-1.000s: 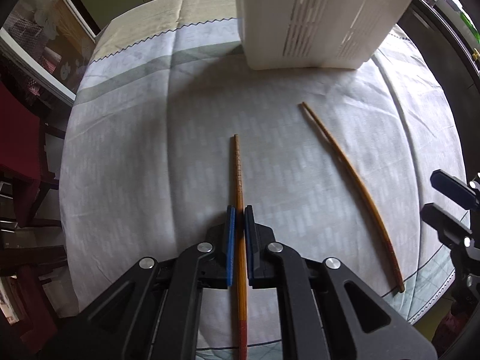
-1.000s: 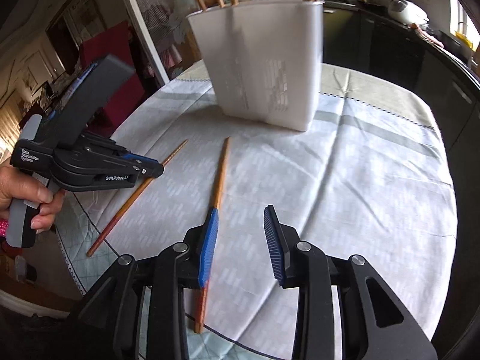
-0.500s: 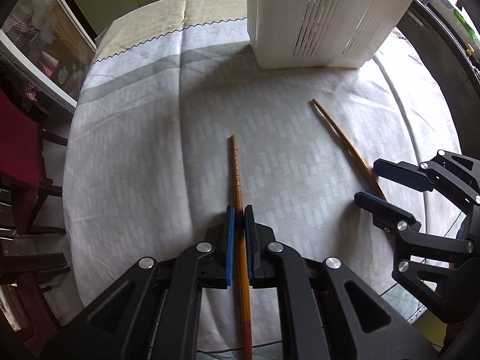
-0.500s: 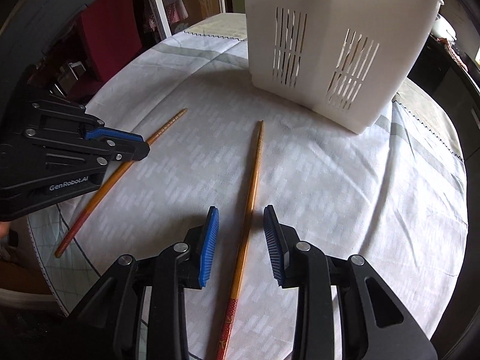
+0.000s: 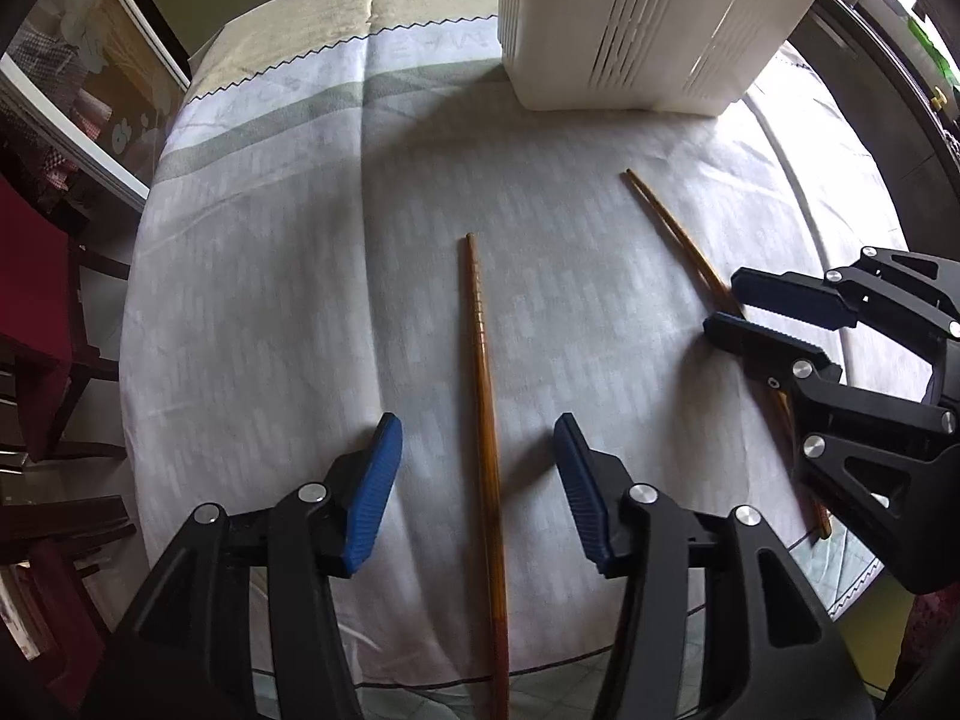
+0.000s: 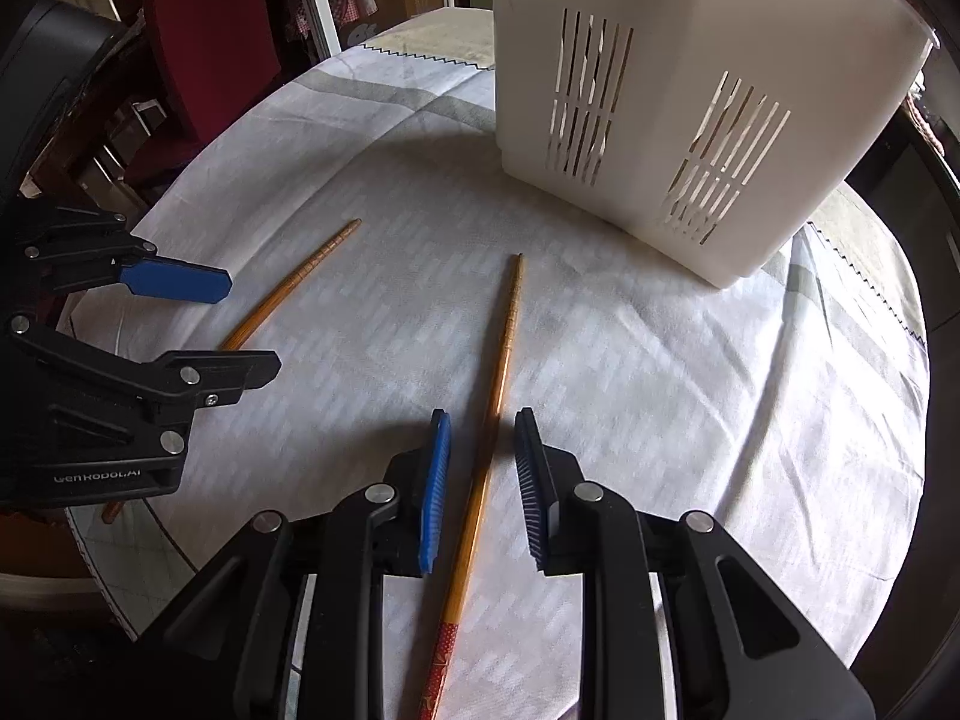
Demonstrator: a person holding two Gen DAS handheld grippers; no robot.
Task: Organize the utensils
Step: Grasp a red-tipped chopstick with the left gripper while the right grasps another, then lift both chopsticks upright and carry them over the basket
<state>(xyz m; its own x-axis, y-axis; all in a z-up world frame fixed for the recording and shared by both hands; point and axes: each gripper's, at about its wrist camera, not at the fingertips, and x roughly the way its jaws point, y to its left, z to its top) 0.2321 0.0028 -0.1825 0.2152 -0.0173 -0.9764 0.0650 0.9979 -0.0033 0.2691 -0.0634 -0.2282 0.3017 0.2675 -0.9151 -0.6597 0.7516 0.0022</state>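
Two brown chopsticks lie on the white tablecloth. My left gripper (image 5: 477,438) is open, its jaws on either side of one chopstick (image 5: 480,360) without touching it. My right gripper (image 6: 480,438) is open, its jaws on either side of the other chopstick (image 6: 501,360). Each gripper shows in the other's view: the right one (image 5: 729,303) over the second chopstick (image 5: 666,228), the left one (image 6: 252,324) over the first chopstick (image 6: 294,285). A white slotted utensil holder (image 5: 648,18) stands at the far side; it also shows in the right wrist view (image 6: 678,90).
The round table's cloth edge (image 5: 840,588) runs close behind both grippers. A dark red chair (image 5: 30,312) stands to the left of the table, and a glass-door cabinet (image 5: 78,96) stands behind it. Kitchen cabinets (image 5: 870,60) stand on the right.
My left gripper has opened and let go of its chopstick, which lies on the cloth. My right gripper has come down and forward over the other chopstick, jaws a little narrower.
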